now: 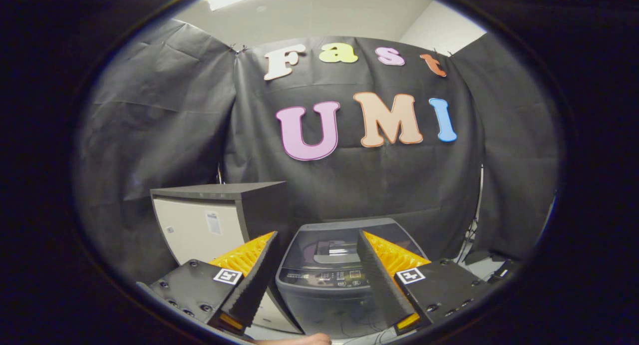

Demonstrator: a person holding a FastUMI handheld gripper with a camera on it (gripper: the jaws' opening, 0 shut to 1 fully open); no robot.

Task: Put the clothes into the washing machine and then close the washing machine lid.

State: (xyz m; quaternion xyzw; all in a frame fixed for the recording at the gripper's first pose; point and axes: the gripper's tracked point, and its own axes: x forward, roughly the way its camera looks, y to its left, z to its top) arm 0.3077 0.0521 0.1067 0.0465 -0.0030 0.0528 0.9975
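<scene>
Gripper view, left to right. One pale cabinet (199, 227) with a dark top stands at left, its front corner turned toward the washer, just beside it. One left finger (252, 280), black ribbed pad with an orange back, rises in front of the cabinet's lower corner. One grey top-loading washing machine (332, 285) sits between the fingers and just beyond them, control panel facing the camera, long axis running away toward the black cloth wall (164, 110). Its lid (344, 242) lies flat and closed, tinted glass showing a reflection. One right finger (382, 280) overlaps the washer's right edge. Gripper (316, 240) stands wide apart, holding nothing. Open floor lies right of the machine, with cables near the wall's foot.
</scene>
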